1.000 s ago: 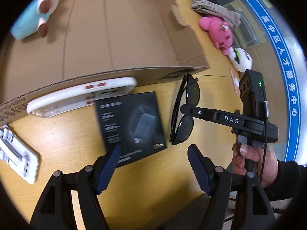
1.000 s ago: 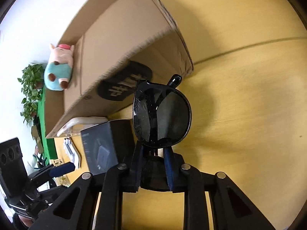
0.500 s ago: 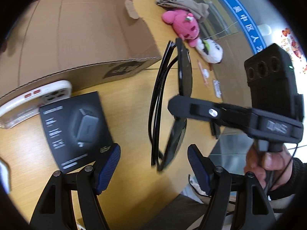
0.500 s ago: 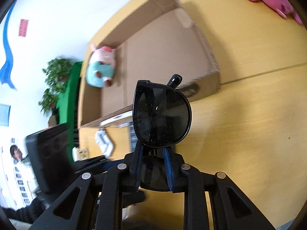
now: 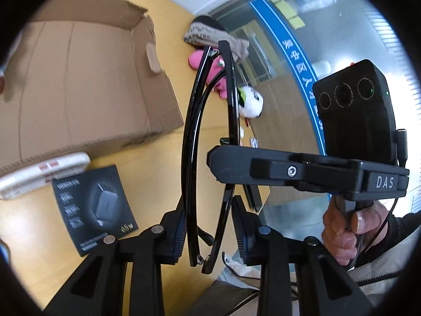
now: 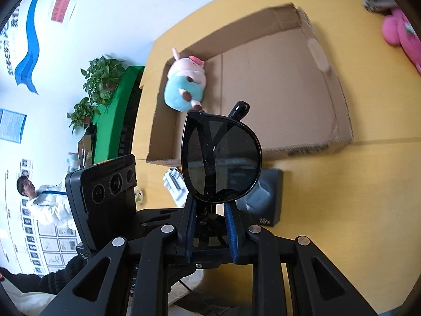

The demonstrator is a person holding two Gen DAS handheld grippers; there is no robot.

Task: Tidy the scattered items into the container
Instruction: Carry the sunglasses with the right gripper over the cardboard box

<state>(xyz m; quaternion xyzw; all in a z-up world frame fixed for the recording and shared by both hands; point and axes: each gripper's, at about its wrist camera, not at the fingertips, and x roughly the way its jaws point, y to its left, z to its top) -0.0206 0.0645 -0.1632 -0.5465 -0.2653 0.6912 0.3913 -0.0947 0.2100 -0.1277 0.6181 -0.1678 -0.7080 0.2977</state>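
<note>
Both grippers hold black folded sunglasses [image 5: 200, 137] in the air in front of the open cardboard box [image 5: 79, 79]. My left gripper [image 5: 209, 226] has closed around their lower end. My right gripper [image 6: 210, 218] is shut on them from the other side, with one lens [image 6: 221, 158] standing upright above its fingers. The box [image 6: 276, 84] holds a blue and pink plush pig [image 6: 184, 87] in its far left corner. A black product card [image 5: 92, 202], a white phone [image 5: 42, 171] and a white part [image 6: 173, 184] lie on the yellow table in front of the box.
A pink plush [image 5: 210, 76], a white and green plush [image 5: 251, 102] and a beige cloth item [image 5: 210, 34] lie to the right of the box near the table edge. A glass wall stands beyond. A person [image 6: 44, 197] stands in the room at far left.
My right gripper lifted the sunglasses off the table and brought them between my left fingers. My left gripper went from wide open to closed around them.
</note>
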